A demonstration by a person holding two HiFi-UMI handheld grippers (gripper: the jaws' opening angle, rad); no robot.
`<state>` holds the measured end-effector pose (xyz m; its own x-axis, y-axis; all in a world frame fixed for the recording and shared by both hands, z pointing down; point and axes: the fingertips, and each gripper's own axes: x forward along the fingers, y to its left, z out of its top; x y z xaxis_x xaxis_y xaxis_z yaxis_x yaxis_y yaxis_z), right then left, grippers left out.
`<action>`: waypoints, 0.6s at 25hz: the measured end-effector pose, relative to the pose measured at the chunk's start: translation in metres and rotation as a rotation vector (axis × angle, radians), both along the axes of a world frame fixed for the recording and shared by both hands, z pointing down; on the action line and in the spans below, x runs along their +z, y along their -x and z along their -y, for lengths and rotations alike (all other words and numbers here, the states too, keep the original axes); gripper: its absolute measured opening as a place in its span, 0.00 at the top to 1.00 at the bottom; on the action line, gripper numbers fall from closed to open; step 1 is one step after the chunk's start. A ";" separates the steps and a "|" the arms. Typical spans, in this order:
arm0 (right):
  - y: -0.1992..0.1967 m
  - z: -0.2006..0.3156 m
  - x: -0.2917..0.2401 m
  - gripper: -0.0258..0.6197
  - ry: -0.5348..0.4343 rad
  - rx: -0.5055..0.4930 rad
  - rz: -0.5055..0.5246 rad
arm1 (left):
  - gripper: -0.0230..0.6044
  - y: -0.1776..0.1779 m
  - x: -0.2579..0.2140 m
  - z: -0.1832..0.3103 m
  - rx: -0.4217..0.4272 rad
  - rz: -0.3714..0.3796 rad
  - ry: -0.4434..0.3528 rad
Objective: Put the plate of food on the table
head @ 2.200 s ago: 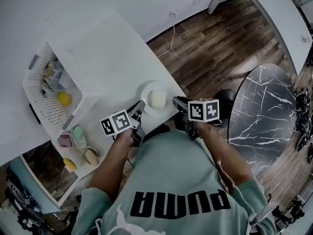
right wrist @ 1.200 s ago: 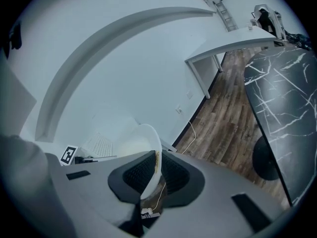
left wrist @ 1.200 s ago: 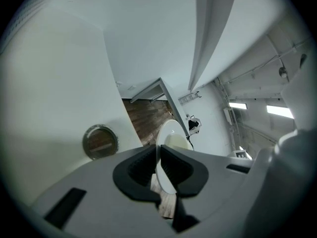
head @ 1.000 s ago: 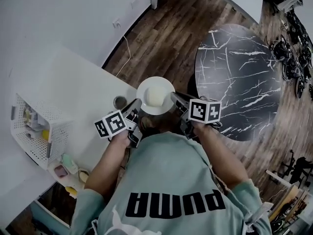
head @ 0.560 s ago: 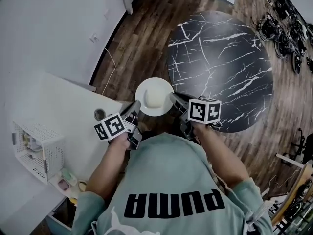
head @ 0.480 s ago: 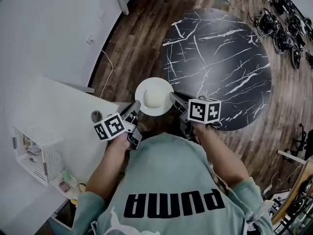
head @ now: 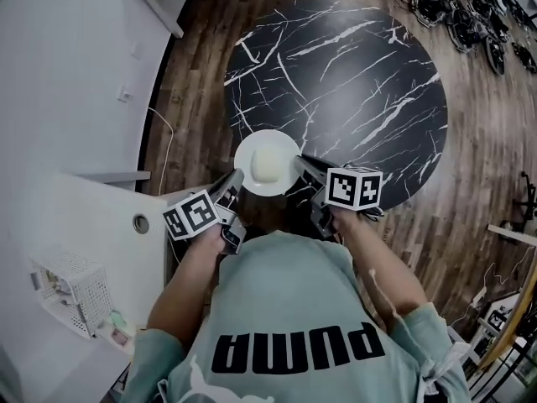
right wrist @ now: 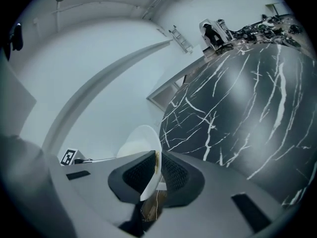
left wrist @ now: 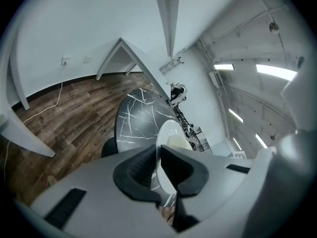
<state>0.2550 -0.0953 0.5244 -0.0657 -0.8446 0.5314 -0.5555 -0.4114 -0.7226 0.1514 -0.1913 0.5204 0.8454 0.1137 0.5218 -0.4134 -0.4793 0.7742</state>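
A white plate (head: 252, 148) with a pale block of food (head: 267, 165) is held in the air in front of the person, over the near edge of a round black marble table (head: 344, 74). My left gripper (head: 235, 180) is shut on the plate's left rim, my right gripper (head: 300, 165) on its right rim. In the left gripper view the plate (left wrist: 171, 132) stands edge-on between the pads of that gripper (left wrist: 159, 158), with the table (left wrist: 133, 123) beyond. In the right gripper view the plate (right wrist: 140, 144) is pinched by that gripper (right wrist: 157, 168), beside the table (right wrist: 247, 108).
A white desk (head: 84, 225) with a perforated white basket (head: 71, 288) lies at the lower left. Dark wood floor (head: 193, 65) surrounds the table, with a white cable near the wall. Dark equipment (head: 470, 15) crowds the floor at the upper right.
The plate, still held by both grippers, has been carried off the white desk and turned towards the black table, which now lies right ahead. Both grips are unchanged.
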 end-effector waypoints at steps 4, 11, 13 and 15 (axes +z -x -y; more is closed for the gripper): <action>-0.037 -0.034 0.005 0.90 0.003 0.051 0.005 | 0.91 -0.042 0.006 -0.028 0.056 0.011 0.002; -0.092 -0.091 0.013 0.90 0.011 0.140 0.016 | 0.91 -0.107 0.014 -0.077 0.145 0.024 0.005; -0.106 -0.106 0.016 0.90 0.018 0.163 0.017 | 0.91 -0.124 0.017 -0.090 0.169 0.027 0.007; -0.120 -0.121 0.018 0.90 0.025 0.188 0.018 | 0.91 -0.141 0.020 -0.103 0.197 0.030 0.009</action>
